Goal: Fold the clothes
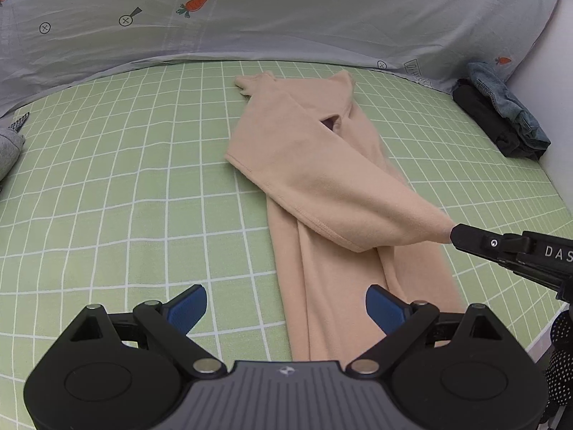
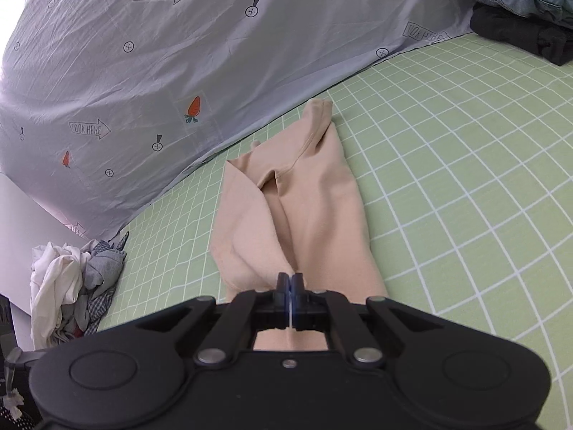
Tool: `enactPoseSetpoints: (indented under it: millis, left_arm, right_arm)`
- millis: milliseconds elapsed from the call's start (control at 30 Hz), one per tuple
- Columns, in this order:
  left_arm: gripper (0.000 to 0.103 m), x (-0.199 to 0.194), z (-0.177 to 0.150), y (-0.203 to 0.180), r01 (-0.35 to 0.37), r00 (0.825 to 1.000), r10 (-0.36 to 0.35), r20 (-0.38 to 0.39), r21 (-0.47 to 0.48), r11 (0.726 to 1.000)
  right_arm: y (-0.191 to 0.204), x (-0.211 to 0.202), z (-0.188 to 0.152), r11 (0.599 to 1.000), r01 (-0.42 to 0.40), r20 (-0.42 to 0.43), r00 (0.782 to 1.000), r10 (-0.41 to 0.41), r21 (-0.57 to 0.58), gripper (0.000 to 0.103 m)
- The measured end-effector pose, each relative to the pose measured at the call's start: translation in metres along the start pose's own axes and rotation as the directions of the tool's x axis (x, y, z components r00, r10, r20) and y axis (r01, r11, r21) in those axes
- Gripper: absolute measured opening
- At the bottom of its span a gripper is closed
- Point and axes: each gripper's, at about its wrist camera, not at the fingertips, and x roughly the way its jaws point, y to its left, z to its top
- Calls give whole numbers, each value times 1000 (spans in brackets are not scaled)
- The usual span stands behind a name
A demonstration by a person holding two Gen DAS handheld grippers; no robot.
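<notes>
A peach-coloured garment (image 1: 322, 186) lies lengthwise on the green checked bed sheet (image 1: 125, 197). One part of it is lifted and pulled across to the right, pinched at its tip by my right gripper (image 1: 452, 234). In the right wrist view the same peach garment (image 2: 304, 208) stretches away from my right gripper (image 2: 290, 281), whose fingers are shut on the cloth. My left gripper (image 1: 286, 308) hovers open above the garment's near end, its blue pads (image 1: 188, 306) wide apart with nothing between them.
A grey printed quilt (image 1: 286, 18) lies bunched along the far side of the bed. Folded black and denim clothes (image 1: 501, 118) are stacked at the far right by the wall. A heap of unfolded white and grey clothes (image 2: 71, 279) sits at the left edge.
</notes>
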Motion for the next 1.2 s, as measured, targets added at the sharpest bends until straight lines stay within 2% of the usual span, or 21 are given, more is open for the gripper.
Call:
enactPoseSetpoints:
  millis: [133, 200, 300, 400, 500, 667, 733, 800, 867, 900, 933, 1100, 1200]
  left_arm:
    - [95, -6, -12, -5, 13, 1000, -13, -9, 9, 1000]
    - [95, -8, -17, -4, 15, 1000, -15, -14, 6, 1000]
    - [95, -13, -24, -3, 7, 1000, -7, -17, 6, 1000]
    - [95, -18, -30, 1, -8, 1000, 8, -16, -4, 1000]
    - [95, -23, -34, 6, -27, 1000, 27, -15, -21, 999]
    - [95, -32, -45, 13, -59, 998, 58, -21, -41, 997]
    - [95, -35, -49, 15, -70, 997, 69, -25, -46, 996]
    - [95, -37, -51, 18, -79, 997, 78, -28, -49, 996]
    - [95, -39, -53, 21, -88, 996, 87, -31, -52, 995]
    - [95, -38, -53, 22, -86, 996, 85, -32, -56, 995]
    - [95, -38, -52, 24, -85, 996, 83, -33, -60, 995]
    - [95, -35, -49, 30, -75, 997, 72, -38, -80, 994]
    - [95, -27, -46, 26, -40, 998, 36, -53, -74, 996]
  right_arm:
    - [-6, -19, -10, 996, -66, 20, 998, 65, 65, 1]
    - [-8, -22, -13, 996, -47, 21, 999, 46, 77, 1]
    - [-18, -20, -17, 993, 25, 2, 1000, -25, 116, 2]
    - [-26, -12, -21, 988, 99, -27, 995, -97, 117, 8]
    - [-33, -4, -23, 983, 109, -61, 993, -101, 149, 29]
    - [-32, 12, -23, 985, 57, -89, 995, -43, 160, 31]
    - [-27, 20, -22, 989, 52, -92, 995, -40, 139, 37]
    - [-22, 27, -22, 991, 47, -96, 995, -36, 121, 37]
    - [-22, 35, -21, 991, 35, -112, 994, -20, 132, 24]
    - [-22, 37, -21, 990, 28, -119, 993, -11, 141, 11]
    - [-22, 37, -21, 988, 20, -119, 993, -2, 152, 5]
    - [-26, 25, -26, 973, -31, -103, 993, 56, 230, 2]
    - [-30, 12, -31, 954, -69, -80, 992, 96, 292, 2]
